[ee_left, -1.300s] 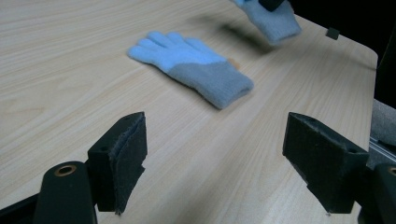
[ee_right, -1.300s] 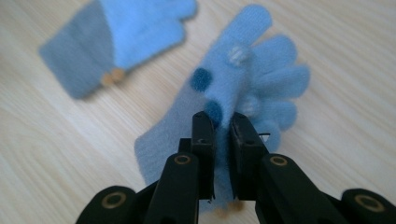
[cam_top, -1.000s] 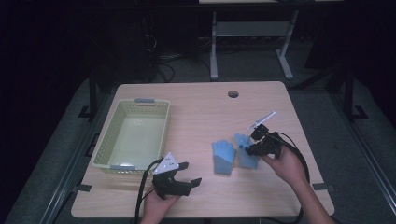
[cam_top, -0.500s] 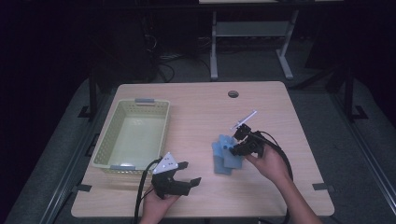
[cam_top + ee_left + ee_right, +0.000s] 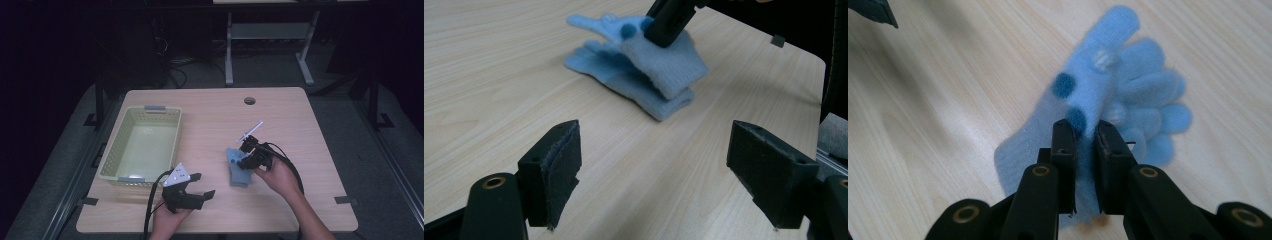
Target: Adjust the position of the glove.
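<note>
While we log the items, we note two light blue gloves stacked near the middle of the bench, the upper glove pinched in the closed right tool. Our left tool rests with jaws wide apart and empty, near the pale green basket. To do this step well, we judge, lift slowly so the lower glove stays behind, and clear the basket wall before releasing.
</note>
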Motion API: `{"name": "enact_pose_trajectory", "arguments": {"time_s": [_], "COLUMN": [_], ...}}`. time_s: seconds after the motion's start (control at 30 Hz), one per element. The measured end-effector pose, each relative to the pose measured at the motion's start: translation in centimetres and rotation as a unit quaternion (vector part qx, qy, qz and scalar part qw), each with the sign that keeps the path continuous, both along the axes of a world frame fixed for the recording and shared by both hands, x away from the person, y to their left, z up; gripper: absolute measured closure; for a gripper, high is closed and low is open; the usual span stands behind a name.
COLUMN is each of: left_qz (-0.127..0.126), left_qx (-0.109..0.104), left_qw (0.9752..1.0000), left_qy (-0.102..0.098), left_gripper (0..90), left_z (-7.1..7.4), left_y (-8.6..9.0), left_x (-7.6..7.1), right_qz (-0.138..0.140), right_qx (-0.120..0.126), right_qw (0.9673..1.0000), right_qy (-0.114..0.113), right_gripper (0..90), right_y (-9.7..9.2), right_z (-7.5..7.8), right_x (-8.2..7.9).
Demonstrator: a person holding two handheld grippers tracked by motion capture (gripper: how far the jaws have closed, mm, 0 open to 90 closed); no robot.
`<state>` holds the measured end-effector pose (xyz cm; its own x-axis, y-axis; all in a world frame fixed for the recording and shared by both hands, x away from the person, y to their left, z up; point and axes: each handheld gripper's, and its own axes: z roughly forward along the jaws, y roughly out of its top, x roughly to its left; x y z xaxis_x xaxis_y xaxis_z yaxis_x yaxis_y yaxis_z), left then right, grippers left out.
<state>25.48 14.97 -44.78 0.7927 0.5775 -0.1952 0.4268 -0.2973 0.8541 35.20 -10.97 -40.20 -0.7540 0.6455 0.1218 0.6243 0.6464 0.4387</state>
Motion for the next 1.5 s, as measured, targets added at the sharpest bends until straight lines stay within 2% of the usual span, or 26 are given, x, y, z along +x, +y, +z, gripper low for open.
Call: {"name": "enact_pose_trajectory", "arguments": {"time_s": [0.43,0.57,0.77,0.9,1.0,1.1,1.2,1.27,1.33,1.5], "left_qz": [0.001,0.001,0.001,0.002,0.004,0.004,0.003,0.001,0.0,-0.001], "left_qx": [-0.002,0.002,0.002,0.0,-0.004,-0.003,-0.003,-0.001,-0.001,-0.002], "left_qw": [1.0,1.0,1.0,1.0,1.0,1.0,1.0,1.0,1.0,1.0], "left_qy": [0.001,-0.002,-0.002,-0.002,0.0,0.001,0.003,0.003,0.004,0.007], "left_gripper": [21.6,21.6,21.6,21.6,21.6,21.6,21.6,21.6,21.6,21.6], "left_z": [0.0,0.1,0.0,0.1,0.0,-0.1,-0.1,-0.1,-0.2,-0.1], "left_y": [0.0,0.1,0.2,0.2,0.1,0.2,0.1,0.1,0.0,0.0], "left_x": [0.0,0.0,0.0,0.1,0.1,0.1,0.1,0.1,0.1,0.0], "right_qz": [-0.007,-0.011,-0.011,-0.019,-0.027,-0.037,-0.047,-0.048,-0.049,-0.049], "right_qx": [-0.002,-0.015,-0.022,-0.023,-0.024,-0.016,0.004,0.026,0.037,0.025], "right_qw": [0.9999,0.9998,0.9996,0.9995,0.9993,0.9992,0.9989,0.9985,0.9981,0.9985], "right_qy": [0.011,0.01,0.011,0.011,0.007,-0.005,-0.011,-0.009,-0.005,0.01], "right_gripper": [79.3,77.7,75.0,68.8,58.5,55.8,60.9,66.3,69.8,72.2], "right_y": [0.6,0.7,0.8,0.7,0.5,0.1,-0.3,-0.5,-0.6,-0.4], "right_z": [-1.2,-1.5,-1.7,-1.9,-1.9,-1.5,-1.0,-1.1,-1.5,-3.2], "right_x": [0.4,0.5,0.5,0.7,0.7,0.6,0.5,0.4,0.4,0.7]}}
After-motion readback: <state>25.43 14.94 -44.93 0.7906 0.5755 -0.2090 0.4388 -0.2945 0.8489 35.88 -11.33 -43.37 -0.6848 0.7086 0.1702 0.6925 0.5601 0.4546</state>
